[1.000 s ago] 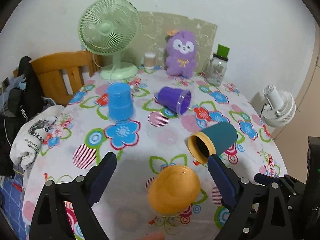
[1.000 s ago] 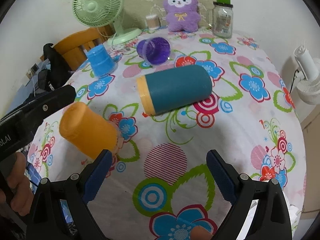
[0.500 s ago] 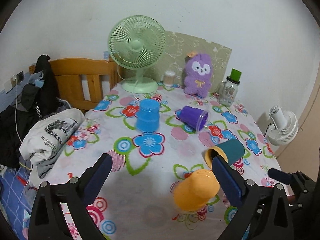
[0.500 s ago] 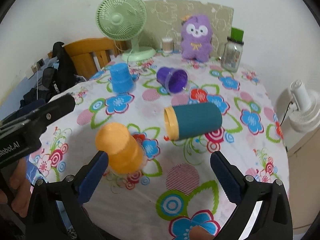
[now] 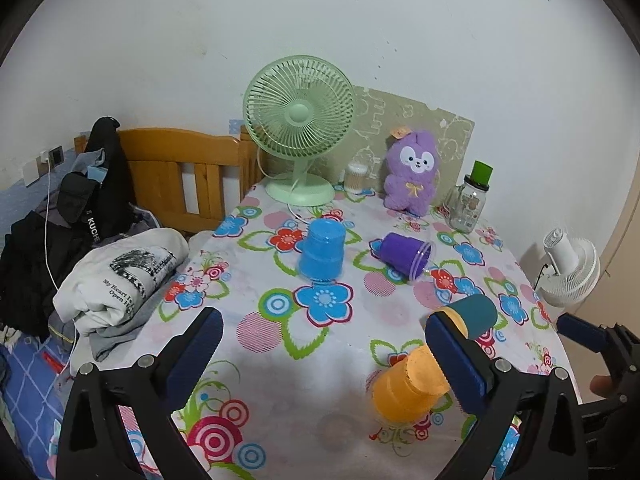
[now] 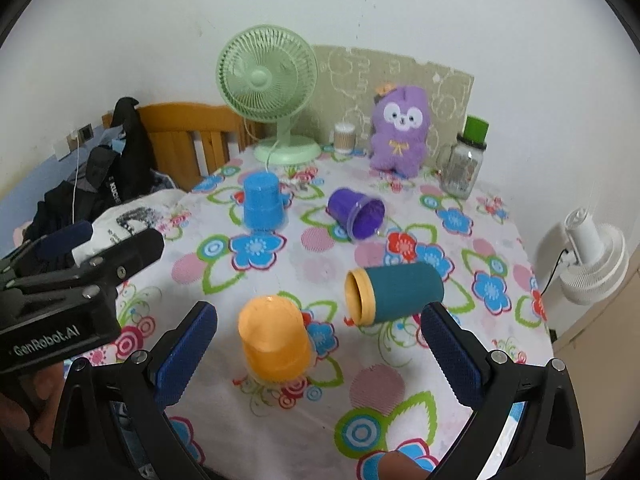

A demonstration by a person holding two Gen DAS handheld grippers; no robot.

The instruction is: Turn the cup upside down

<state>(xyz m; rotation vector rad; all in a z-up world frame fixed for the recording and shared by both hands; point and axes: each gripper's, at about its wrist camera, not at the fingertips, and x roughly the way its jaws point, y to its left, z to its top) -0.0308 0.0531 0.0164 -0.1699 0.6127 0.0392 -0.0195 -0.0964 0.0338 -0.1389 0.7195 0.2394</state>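
An orange cup stands upside down on the floral tablecloth near the front edge; it also shows in the left wrist view. A blue cup stands upside down further back. A purple cup and a teal cup with a yellow rim lie on their sides. My left gripper is open and empty, above the front of the table. My right gripper is open and empty, above and behind the orange cup.
A green desk fan, a purple plush toy, a glass jar with a green lid and a small container stand at the back. A wooden chair and piled clothes are left. A white fan stands right.
Both grippers have pulled back and risen from the table. The orange cup, tilted in the left gripper's reach a second ago, now stands upside down on the cloth, free.
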